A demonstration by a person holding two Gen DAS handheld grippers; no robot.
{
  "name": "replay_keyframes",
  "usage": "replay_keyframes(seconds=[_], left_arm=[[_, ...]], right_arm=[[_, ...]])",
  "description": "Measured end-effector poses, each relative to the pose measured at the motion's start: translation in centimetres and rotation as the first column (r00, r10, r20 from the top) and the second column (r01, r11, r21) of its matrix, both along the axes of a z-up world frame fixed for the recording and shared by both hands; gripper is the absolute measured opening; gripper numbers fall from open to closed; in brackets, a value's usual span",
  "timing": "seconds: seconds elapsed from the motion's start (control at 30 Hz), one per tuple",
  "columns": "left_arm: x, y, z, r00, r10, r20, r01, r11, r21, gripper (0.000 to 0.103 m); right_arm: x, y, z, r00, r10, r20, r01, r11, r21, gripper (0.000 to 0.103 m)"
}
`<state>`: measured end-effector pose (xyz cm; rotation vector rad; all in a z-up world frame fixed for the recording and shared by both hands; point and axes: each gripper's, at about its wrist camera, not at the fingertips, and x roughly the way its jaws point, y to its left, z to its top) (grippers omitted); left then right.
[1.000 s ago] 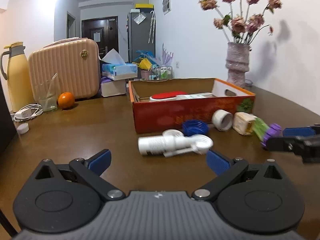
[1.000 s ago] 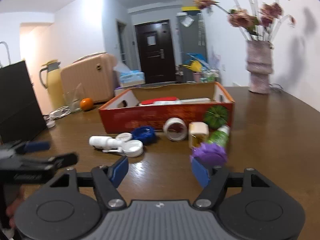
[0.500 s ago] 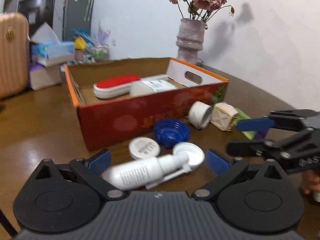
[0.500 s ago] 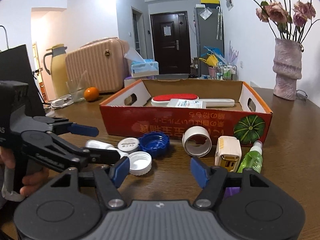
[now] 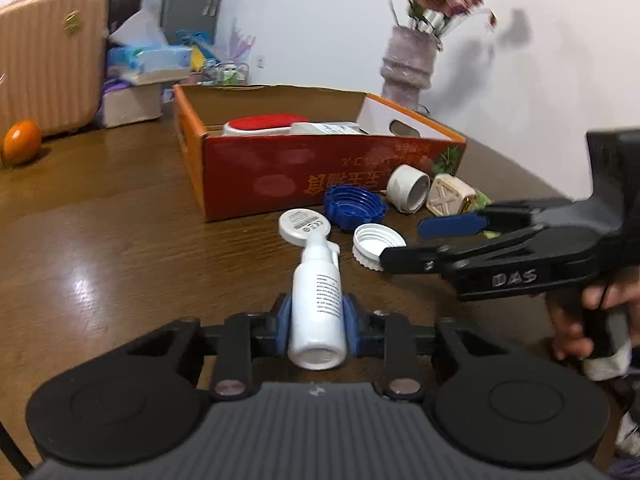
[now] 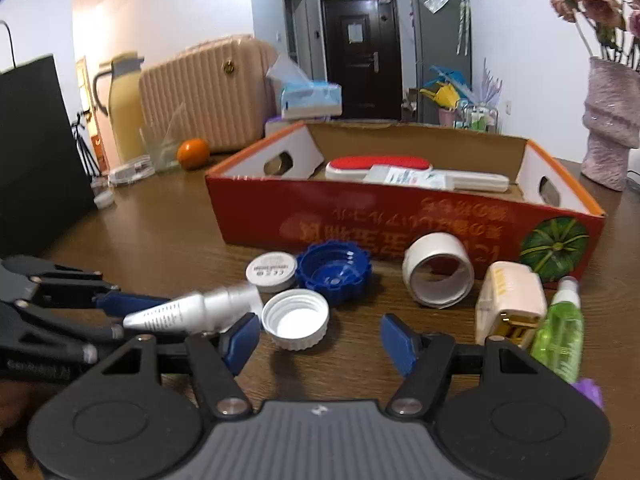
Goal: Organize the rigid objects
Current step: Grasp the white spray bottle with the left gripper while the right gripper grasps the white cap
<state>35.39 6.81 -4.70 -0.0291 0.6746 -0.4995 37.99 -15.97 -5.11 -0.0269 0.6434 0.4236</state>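
My left gripper (image 5: 316, 320) is shut on a white spray bottle (image 5: 318, 304), its blue pads pressing both sides of the body, nozzle pointing away. The right wrist view shows the same bottle (image 6: 192, 312) in the left gripper (image 6: 132, 318) at lower left. My right gripper (image 6: 320, 340) is open just in front of a white screw cap (image 6: 296, 320), holding nothing. A blue lid (image 6: 334, 270), a white disc (image 6: 272, 272), a tape roll (image 6: 438, 274), a cream plug adapter (image 6: 508, 304) and a green bottle (image 6: 560, 332) lie before the red cardboard box (image 6: 360, 220).
The box holds a red-topped white brush (image 6: 378, 164) and a flat white pack. A vase (image 5: 408, 64) stands behind the box on the right. An orange (image 6: 193, 153), a beige suitcase (image 6: 204, 92), a thermos and a black bag (image 6: 36, 152) are at the left.
My left gripper moved forward over the spray bottle and shut on it. My right gripper swung left and forward, from the green bottle towards the white cap.
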Motion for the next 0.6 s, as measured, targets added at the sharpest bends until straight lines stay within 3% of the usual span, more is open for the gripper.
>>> replay_keyframes(seconds=[0.07, 0.2, 0.27, 0.33, 0.43, 0.6], left_arm=[[-0.9, 0.7, -0.1, 0.999, 0.039, -0.014, -0.039, 0.999, -0.021, 0.028], [-3.8, 0.5, 0.4, 0.990, 0.138, 0.023, -0.138, 0.990, 0.019, 0.028], [-4.7, 0.4, 0.2, 0.987, 0.163, 0.002, -0.163, 0.987, 0.005, 0.029], [-5.4, 0.0, 0.1, 0.979, 0.206, 0.008, -0.206, 0.978, 0.024, 0.030], [-6.3, -0.5, 0.3, 0.968, 0.250, 0.024, -0.251, 0.965, 0.069, 0.028], [-9.3, -0.6, 0.8, 0.955, 0.296, 0.012, -0.297, 0.955, 0.009, 0.028]], right_arm=[[0.4, 0.5, -0.2, 1.000, 0.010, -0.012, -0.010, 1.000, -0.016, 0.067], [0.9, 1.4, -0.4, 1.000, 0.018, -0.018, -0.019, 0.998, -0.053, 0.064], [1.1, 1.9, -0.5, 1.000, 0.014, -0.009, -0.014, 0.997, -0.070, 0.058], [1.1, 2.4, -0.4, 1.000, 0.010, 0.003, -0.010, 0.996, -0.086, 0.041], [0.6, 2.6, 0.0, 1.000, 0.024, -0.009, -0.025, 0.995, -0.092, 0.040], [-2.9, 1.0, 1.4, 0.999, 0.011, 0.032, -0.009, 0.998, -0.058, 0.040]])
